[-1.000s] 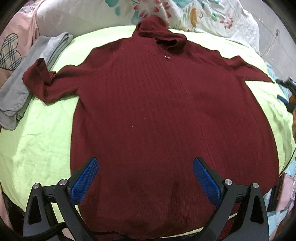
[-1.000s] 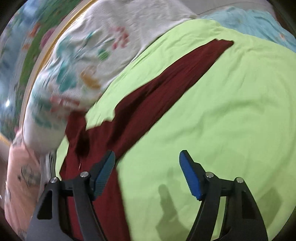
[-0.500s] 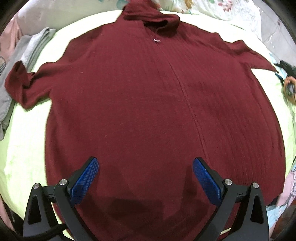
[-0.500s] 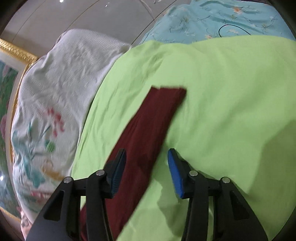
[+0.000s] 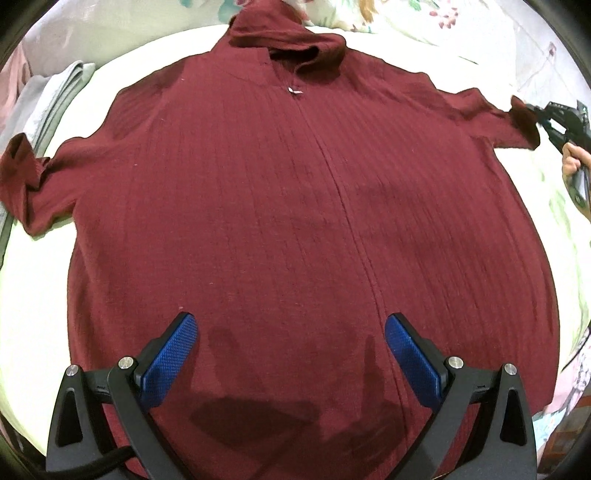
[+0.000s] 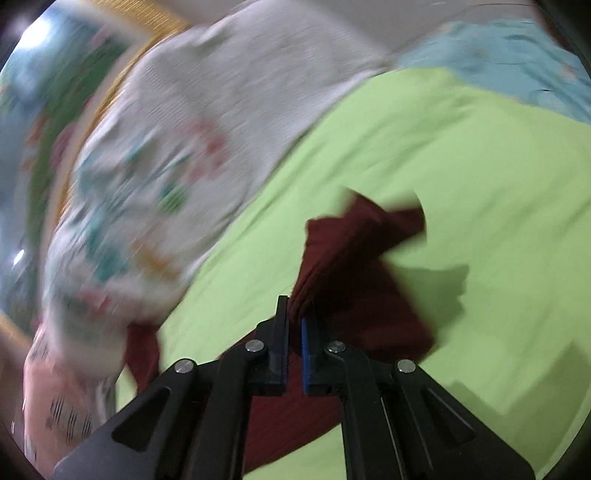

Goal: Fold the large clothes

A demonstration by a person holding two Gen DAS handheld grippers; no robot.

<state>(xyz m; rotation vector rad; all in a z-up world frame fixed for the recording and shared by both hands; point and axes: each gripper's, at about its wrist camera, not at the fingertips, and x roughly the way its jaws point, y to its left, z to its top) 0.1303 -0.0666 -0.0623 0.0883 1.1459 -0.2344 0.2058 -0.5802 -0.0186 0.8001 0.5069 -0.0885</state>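
A dark red hooded sweater (image 5: 295, 206) is seen spread flat, front up, across the light green bed sheet (image 6: 480, 155), its hood at the far end towards the floral pillows (image 5: 406, 18). The left gripper (image 5: 290, 343) is held above the lower body of the sweater, its blue pads (image 5: 170, 350) set wide apart with nothing between them; only cloth is seen beneath. The sleeve on the left of that view is laid out with its cuff folded back, beside a folded grey garment (image 5: 48, 99). At the far right, the other sleeve's cuff (image 6: 365, 236) is being gripped: the right gripper (image 6: 294, 325) has just been closing and its jaws are now pinched onto the red fabric, which is bunched and lifted off the sheet. A hand (image 5: 570, 162) is glimpsed behind that gripper in the left wrist view. The right wrist view is blurred; a white floral cover (image 6: 166, 177) and a pale blue cloth (image 6: 509, 62) are made out beyond.
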